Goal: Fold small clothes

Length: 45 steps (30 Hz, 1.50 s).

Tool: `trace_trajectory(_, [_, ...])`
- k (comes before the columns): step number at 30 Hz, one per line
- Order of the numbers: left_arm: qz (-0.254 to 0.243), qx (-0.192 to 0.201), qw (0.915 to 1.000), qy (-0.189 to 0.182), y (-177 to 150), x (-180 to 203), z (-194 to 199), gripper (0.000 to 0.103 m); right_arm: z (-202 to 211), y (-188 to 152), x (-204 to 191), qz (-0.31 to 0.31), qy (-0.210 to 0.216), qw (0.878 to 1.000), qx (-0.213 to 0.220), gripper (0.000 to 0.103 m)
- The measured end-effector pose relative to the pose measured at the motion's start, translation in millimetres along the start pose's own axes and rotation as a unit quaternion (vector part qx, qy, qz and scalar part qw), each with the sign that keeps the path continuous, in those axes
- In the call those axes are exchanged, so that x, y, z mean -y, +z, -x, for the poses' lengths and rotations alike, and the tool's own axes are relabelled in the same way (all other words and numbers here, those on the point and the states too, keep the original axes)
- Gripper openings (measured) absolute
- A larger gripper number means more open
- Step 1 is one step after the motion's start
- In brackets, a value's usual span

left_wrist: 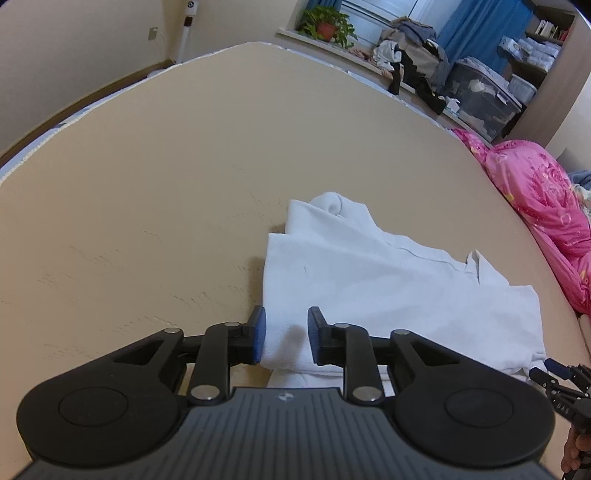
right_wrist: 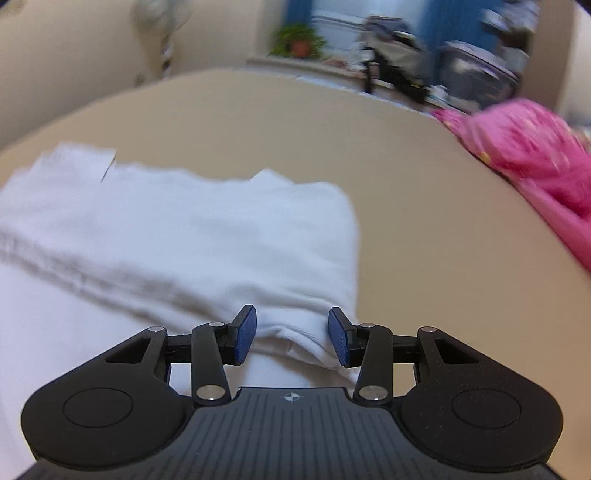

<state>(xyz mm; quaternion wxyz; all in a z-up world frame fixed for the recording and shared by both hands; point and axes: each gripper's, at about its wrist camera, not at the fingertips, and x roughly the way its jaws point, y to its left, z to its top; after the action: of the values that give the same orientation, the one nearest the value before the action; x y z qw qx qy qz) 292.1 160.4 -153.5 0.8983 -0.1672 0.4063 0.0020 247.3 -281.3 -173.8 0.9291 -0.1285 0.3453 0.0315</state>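
Observation:
A white garment point(left_wrist: 388, 280) lies partly folded on the beige bed point(left_wrist: 184, 184). My left gripper point(left_wrist: 286, 336) is open, its blue pads either side of the garment's near left corner. In the right wrist view the same white garment point(right_wrist: 184, 240) fills the left half, blurred by motion. My right gripper point(right_wrist: 291, 339) is open over the garment's near right corner, where a folded hem lies between the pads. The right gripper also shows at the lower right edge of the left wrist view point(left_wrist: 550, 373).
A pink quilt point(left_wrist: 535, 206) is bunched along the bed's right side, also in the right wrist view point(right_wrist: 535, 166). Behind the bed stand a potted plant point(left_wrist: 327, 26), a pile of clothes point(left_wrist: 410, 55) and a plastic storage box point(left_wrist: 480, 99).

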Motion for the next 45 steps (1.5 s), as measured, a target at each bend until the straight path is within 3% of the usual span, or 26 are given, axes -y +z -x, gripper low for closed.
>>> trace_trajectory(3, [0.001,-0.005,1.0000,0.000,-0.9,-1.3,-3.6,0.029,-0.9,-1.9,-9.8,0.050,-0.014,0.999,0.002,0.045])
trace_trajectory(4, [0.003,-0.007,1.0000,0.002,-1.0,-1.8,-5.3,0.029,-3.0,-2.3,-8.1,0.051,-0.019,0.999,-0.002,0.039])
trace_trajectory(5, [0.006,-0.010,0.9999,0.003,-1.0,-2.4,-6.5,0.029,-4.2,-2.1,-4.8,0.045,-0.027,0.999,-0.004,0.019])
trace_trajectory(7, [0.010,-0.018,0.9998,0.002,-0.6,-2.3,-11.0,0.029,-1.5,1.7,8.7,0.009,-0.010,1.000,-0.004,0.012])
trace_trajectory(10, [0.007,-0.023,0.9997,-0.004,-1.2,1.3,-13.5,0.029,12.1,7.4,40.7,-0.097,0.031,0.995,0.003,0.010])
trace_trajectory(12, [0.002,-0.020,0.9998,-0.009,-0.2,3.8,-13.2,0.029,15.7,4.8,56.3,-0.126,0.008,0.992,-0.012,0.009])
trace_trajectory(14, [-0.002,-0.018,0.9998,-0.010,0.3,6.0,-12.1,0.029,12.1,-0.9,59.6,-0.100,-0.038,0.993,-0.042,0.008])
trace_trajectory(15, [-0.005,-0.015,0.9998,-0.010,0.7,6.7,-11.3,0.029,11.3,-3.0,63.2,-0.107,-0.037,0.992,-0.049,0.008])
trace_trajectory(18, [-0.015,0.001,0.9998,-0.009,1.6,10.1,-5.8,0.029,20.0,1.6,75.8,-0.161,0.017,0.986,-0.034,0.017])
trace_trajectory(20, [-0.020,0.007,0.9995,-0.023,1.4,14.3,-2.8,0.029,31.3,5.9,77.9,-0.168,0.008,0.986,-0.002,0.040])
trace_trajectory(24, [-0.023,-0.013,0.9982,-0.054,-1.8,21.7,-11.6,0.029,42.2,14.6,81.6,-0.207,0.036,0.976,0.062,0.041])
trace_trajectory(26, [-0.021,-0.034,0.9973,-0.062,-6.4,24.0,-21.9,0.029,39.8,13.6,83.3,-0.217,0.047,0.972,0.071,0.041])
trace_trajectory(28, [-0.029,-0.056,0.9958,-0.066,-11.8,27.8,-32.7,0.024,22.7,10.0,82.3,-0.213,0.044,0.975,0.040,0.041])
trace_trajectory(30, [-0.060,-0.065,0.9947,-0.051,-16.0,34.5,-38.5,0.004,-3.2,0.2,78.8,-0.199,0.018,0.979,-0.029,0.041])
trace_trajectory(32, [-0.066,-0.043,0.9955,-0.052,-12.0,35.6,-28.8,0.003,-22.8,-10.9,82.0,-0.208,0.004,0.973,-0.096,0.053])
trace_trajectory(34, [-0.052,-0.025,0.9970,-0.051,-5.1,30.6,-16.2,0.003,-15.4,-5.8,86.8,-0.237,0.014,0.968,-0.087,0.051])
trace_trajectory(37, [-0.066,-0.029,0.9973,-0.012,-7.8,26.9,-11.3,0.003,-0.4,1.4,83.1,-0.227,0.027,0.972,-0.053,0.051])
trace_trajectory(39, [-0.065,-0.052,0.9965,-0.009,-13.0,24.6,-20.0,0.007,-5.5,-0.7,82.1,-0.221,0.024,0.973,-0.069,0.051])
trace_trajectory(40, [-0.068,-0.046,0.9966,-0.005,-14.2,26.4,-19.0,0.008,-10.1,-3.9,83.5,-0.225,0.017,0.970,-0.086,0.054])
trace_trajectory(42, [-0.088,0.005,0.9961,0.004,-12.7,34.1,-6.2,0.009,-6.9,-5.7,88.2,-0.245,0.017,0.965,-0.089,0.054])
trace_trajectory(45, [-0.091,0.046,0.9942,-0.034,-11.1,41.2,5.5,0.009,0.8,-8.5,84.2,-0.218,-0.007,0.972,-0.081,0.054])
